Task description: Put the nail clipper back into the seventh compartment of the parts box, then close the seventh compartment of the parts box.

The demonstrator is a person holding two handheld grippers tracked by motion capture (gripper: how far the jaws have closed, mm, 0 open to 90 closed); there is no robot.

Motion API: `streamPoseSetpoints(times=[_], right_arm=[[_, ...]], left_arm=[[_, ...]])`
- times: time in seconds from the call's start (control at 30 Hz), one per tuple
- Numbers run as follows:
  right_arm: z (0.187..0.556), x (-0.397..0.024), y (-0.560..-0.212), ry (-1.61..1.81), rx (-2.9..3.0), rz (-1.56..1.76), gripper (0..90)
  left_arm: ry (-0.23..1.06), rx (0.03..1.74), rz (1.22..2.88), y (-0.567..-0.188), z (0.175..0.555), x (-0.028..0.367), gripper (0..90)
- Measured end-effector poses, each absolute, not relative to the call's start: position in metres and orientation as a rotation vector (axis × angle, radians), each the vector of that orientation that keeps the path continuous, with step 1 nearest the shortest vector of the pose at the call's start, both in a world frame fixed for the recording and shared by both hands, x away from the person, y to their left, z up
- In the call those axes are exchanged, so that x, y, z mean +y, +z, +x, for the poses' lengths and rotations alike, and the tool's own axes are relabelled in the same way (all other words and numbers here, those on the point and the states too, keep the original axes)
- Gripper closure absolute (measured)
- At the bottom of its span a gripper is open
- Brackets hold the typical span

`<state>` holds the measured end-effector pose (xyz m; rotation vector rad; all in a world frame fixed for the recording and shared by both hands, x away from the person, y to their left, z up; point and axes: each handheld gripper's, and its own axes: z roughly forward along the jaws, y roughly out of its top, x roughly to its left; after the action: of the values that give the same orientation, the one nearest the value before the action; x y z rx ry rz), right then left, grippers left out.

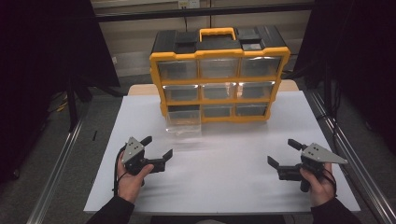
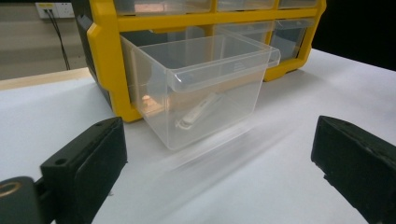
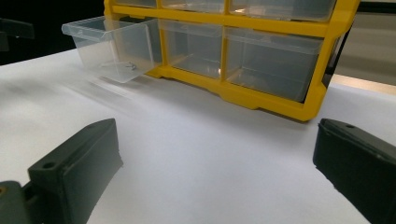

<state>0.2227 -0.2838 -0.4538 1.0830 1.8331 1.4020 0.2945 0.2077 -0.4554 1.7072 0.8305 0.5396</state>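
Pulled-out clear drawer, yellow organizer

My left gripper jaws wide apart, my right gripper jaws wide apart too, both held low, nothing between them.

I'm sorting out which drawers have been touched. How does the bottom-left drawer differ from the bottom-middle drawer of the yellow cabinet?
The bottom-left drawer is pulled well out over the white table; the bottom-middle drawer sits pushed in, flush with the yellow frame. The bottom-left drawer holds a small pale object; the bottom-middle drawer looks empty in the right gripper view. Both are clear plastic, and neither is touched by the left gripper or the right gripper.
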Motion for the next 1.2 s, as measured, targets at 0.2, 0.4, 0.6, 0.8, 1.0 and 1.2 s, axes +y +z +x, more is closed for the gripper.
streamPoseSetpoints(times=[0.2,0.4,0.6,0.8,1.0,1.2], right_arm=[[0.223,-0.284,-0.454,1.402,1.826,1.093,0.5],[0.224,-0.284,-0.454,1.401,1.829,1.094,0.5],[0.224,-0.284,-0.454,1.397,1.834,1.096,0.6],[0.223,-0.286,-0.454,1.406,1.83,1.095,0.6],[0.224,-0.285,-0.455,1.406,1.833,1.094,0.7],[0.225,-0.284,-0.455,1.406,1.838,1.093,0.7]], left_arm=[[0.542,0.834,1.69,-0.453,0.286,0.214,3.1],[0.518,0.863,1.693,-0.454,0.279,0.221,2.6],[0.528,0.871,1.712,-0.45,0.269,0.227,2.6],[0.528,0.874,1.717,-0.448,0.26,0.23,2.4],[0.527,0.864,1.73,-0.451,0.268,0.232,3.5],[0.515,0.834,1.733,-0.448,0.27,0.233,3.6]])
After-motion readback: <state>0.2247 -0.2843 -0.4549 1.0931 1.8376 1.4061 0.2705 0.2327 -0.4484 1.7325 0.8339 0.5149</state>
